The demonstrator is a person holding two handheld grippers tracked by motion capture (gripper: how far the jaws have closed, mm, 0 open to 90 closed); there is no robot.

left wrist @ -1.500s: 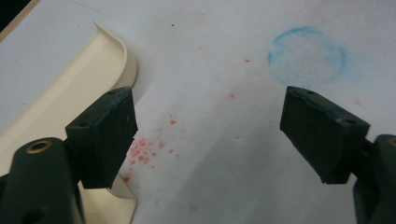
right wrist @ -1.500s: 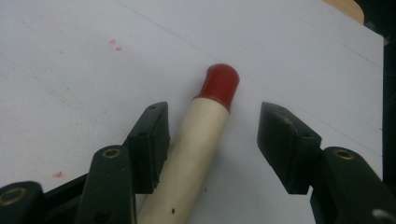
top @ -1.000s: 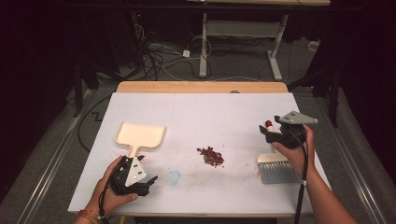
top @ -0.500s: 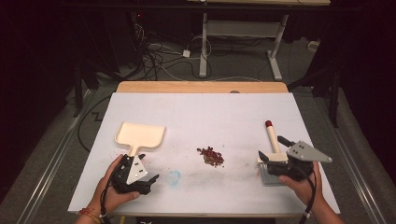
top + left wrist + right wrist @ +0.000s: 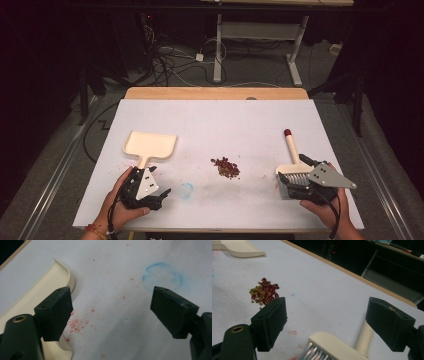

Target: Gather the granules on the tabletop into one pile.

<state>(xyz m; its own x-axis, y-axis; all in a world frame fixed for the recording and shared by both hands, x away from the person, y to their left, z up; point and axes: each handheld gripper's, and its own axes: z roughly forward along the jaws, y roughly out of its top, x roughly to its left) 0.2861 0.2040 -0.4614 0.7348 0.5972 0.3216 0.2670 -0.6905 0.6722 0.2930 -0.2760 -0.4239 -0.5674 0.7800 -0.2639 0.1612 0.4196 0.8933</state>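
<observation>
- Dustpan [image 5: 149, 145] lies at the left of the desk [image 5: 215, 120], handle toward the near edge, just beyond the left gripper [image 5: 159, 197]; in the left gripper view its rim [image 5: 32, 297] sits beside the left jaw.
- Left gripper's jaws stand wide open and hold nothing; a blue ring mark [image 5: 163, 277] and red specks lie on the sheet between them.
- Beans [image 5: 226, 167], red and green, sit in a small heap at mid-desk, between pan and brush, apart from both.
- Brush [image 5: 292, 162] lies at the right, its red-tipped handle pointing far, its bristle end near, under the right gripper [image 5: 292, 186].
- Right gripper's jaws are also wide open, straddling the brush head [image 5: 334, 346] without gripping it.
- Risks, as I judge them: closing on the broad head rather than the handle may give a poor, twisting hold; a hard sweep could scatter beans past the pan.
- Bristles are cut off at the bottom of the right gripper view, and the pan's handle is partly hidden by the left gripper in the high view.
</observation>
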